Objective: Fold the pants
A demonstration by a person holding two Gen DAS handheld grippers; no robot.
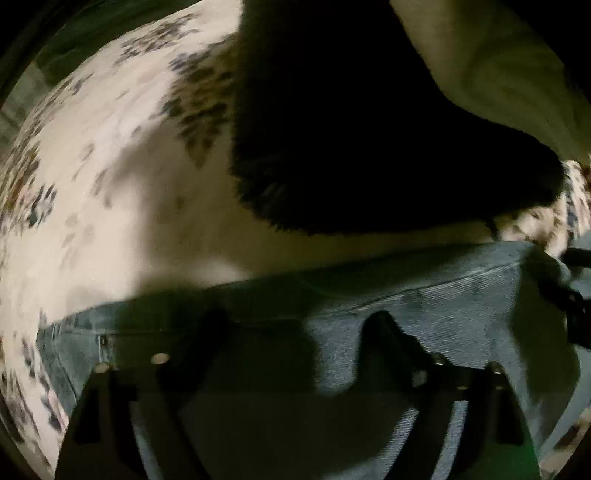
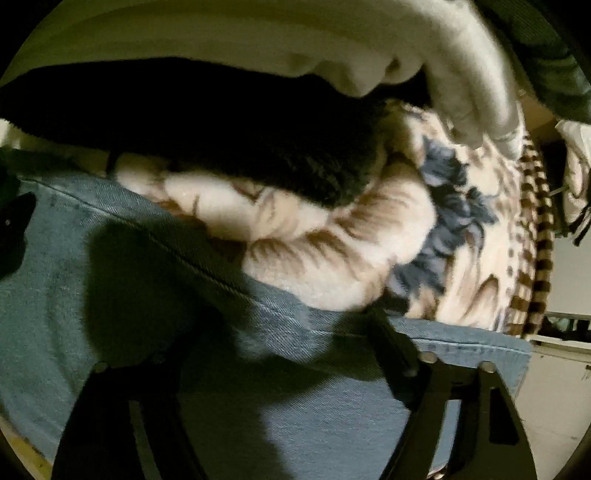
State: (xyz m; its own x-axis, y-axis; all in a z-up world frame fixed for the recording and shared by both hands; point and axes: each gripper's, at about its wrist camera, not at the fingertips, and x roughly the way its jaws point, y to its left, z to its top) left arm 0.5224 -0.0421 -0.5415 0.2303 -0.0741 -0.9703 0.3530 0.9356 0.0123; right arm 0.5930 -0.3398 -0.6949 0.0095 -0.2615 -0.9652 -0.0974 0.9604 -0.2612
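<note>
Patterned blanket (image 1: 110,155), cream with grey-blue and brown motifs, forms the bed surface that carries everything; in the right wrist view it bunches into thick plush folds (image 2: 332,236) ending in a brown-and-cream checked border toward the right edge. Black fleece throw (image 1: 369,129) lies across the far part of the blanket, its fuzzy edge just beyond the jeans; the right wrist view shows it (image 2: 221,136) running left to right above the plush folds. Pale cream cloth (image 1: 498,66) lies on the far side of the black throw, and is seen in the right wrist view as a broad band with rolled folds (image 2: 258,33). Blue denim pants (image 1: 424,295) lie along the near edge of the blanket, one stitched seam edge facing the throw; they fill the lower half of the right wrist view (image 2: 110,258). Left gripper (image 1: 295,325): both black fingers rest down against the denim, set apart, with cloth rising between them; whether any denim is pinched cannot be told. Right gripper (image 2: 280,328): fingers likewise spread over the denim, grip not discernible. Only the right wrist view shows pale floor at its right edge; only the left wrist view shows the flat, unbunched stretch of blanket. No containers are in view
</note>
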